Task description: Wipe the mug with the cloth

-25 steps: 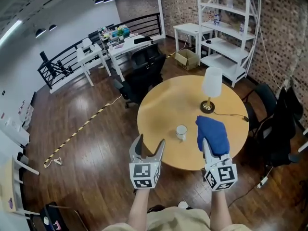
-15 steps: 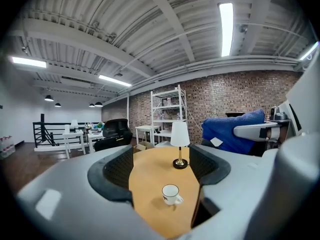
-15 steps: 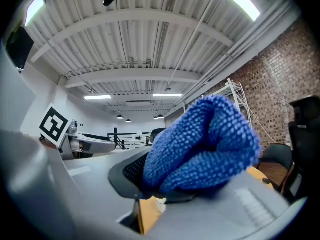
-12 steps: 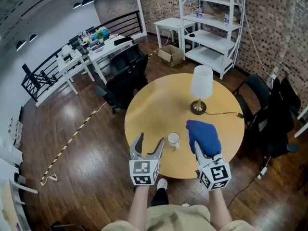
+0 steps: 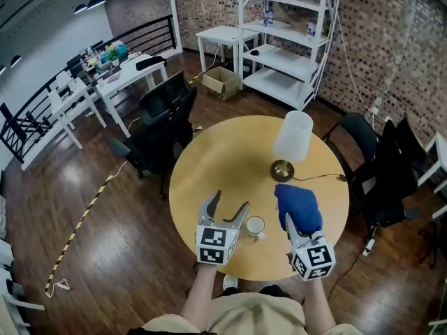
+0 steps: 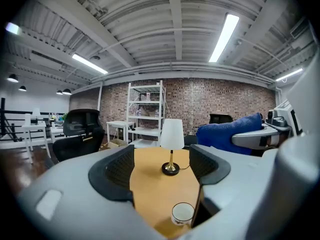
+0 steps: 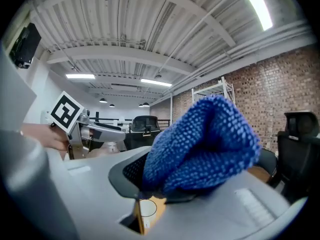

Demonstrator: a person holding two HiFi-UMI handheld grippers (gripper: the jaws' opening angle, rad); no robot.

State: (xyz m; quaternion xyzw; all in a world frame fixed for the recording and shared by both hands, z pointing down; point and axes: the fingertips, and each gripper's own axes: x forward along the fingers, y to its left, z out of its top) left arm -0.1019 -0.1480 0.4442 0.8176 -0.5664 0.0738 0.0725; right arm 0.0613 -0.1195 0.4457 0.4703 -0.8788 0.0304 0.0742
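Head view: round wooden counter (image 5: 209, 166), person standing at its near edge with a gripper in each hand. Left gripper (image 5: 230, 202) sits over the near edge, jaws spread wide, nothing in them. White mug (image 5: 255, 225) stands upright on the counter just right of the left gripper, between the two grippers and close to the near edge. Right gripper (image 5: 293, 223) is clamped on the blue cloth (image 5: 298, 204), which is bunched up and pokes forward toward the lamp (image 5: 292, 142). Lamp stands farther in, brass base, white shade, cord running off to the right. Cloth and mug are apart. Black chair (image 5: 164, 117) at the far left side of the counter, white shelf (image 5: 286, 33) against the brick wall behind.

Left gripper view: both jaws well apart, only bare counter between them. Mug is low in frame, right beside the inner face of the right-hand jaw; can't tell whether it touches. Lamp is dead ahead through the gap. Cloth and right gripper show at the right, raised above the counter.

Right gripper view: jaws closed on the cloth, which bulges up and fills the middle of the frame. Mug rim shows below through the small gap under the jaws. Left gripper at the left, with a hand on it.
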